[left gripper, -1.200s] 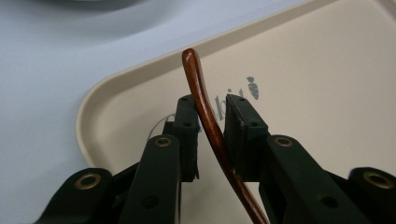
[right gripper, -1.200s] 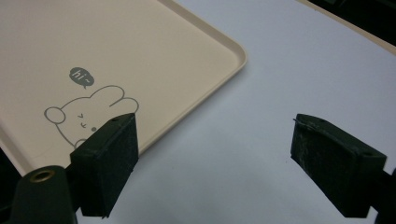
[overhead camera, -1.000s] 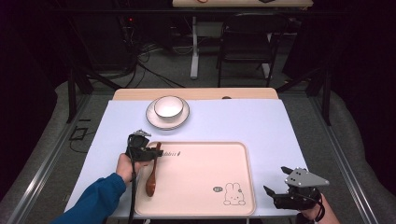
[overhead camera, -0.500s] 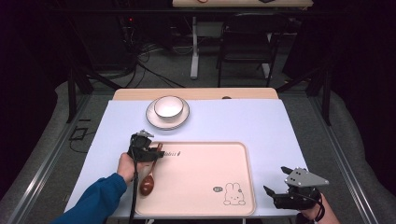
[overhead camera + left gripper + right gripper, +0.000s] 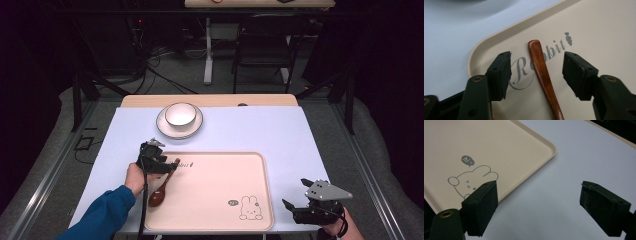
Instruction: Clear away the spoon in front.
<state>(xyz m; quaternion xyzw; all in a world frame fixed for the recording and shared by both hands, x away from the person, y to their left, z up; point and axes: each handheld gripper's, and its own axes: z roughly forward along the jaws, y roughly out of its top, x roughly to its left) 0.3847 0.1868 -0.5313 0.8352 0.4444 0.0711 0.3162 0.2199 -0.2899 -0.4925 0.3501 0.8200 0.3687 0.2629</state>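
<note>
**Wooden spoon sitting loose on the tray, both grippers wide open**

Your left gripper (image 5: 536,72) hangs over the near-left corner of the beige tray (image 5: 220,200), jaws spread wide with the handle of the brown wooden spoon (image 5: 544,75) running up between them, neither pad touching it. The spoon is glossy and smooth, with a rounded handle tip lying across the grey "Rabbit" lettering (image 5: 537,61); from the high view its bowl end (image 5: 156,199) points back toward you, near the tray's left rim.

The tray is matte with rounded corners, a low raised lip and a printed bunny (image 5: 471,180). Most of its surface is bare.

Your right gripper (image 5: 539,205) is off the tray's right edge over the pale blue tablecloth (image 5: 280,130), jaws fully apart and holding nothing.

A white bowl (image 5: 180,114) sits on a saucer (image 5: 195,127) at the far side, well apart from the tray.
</note>
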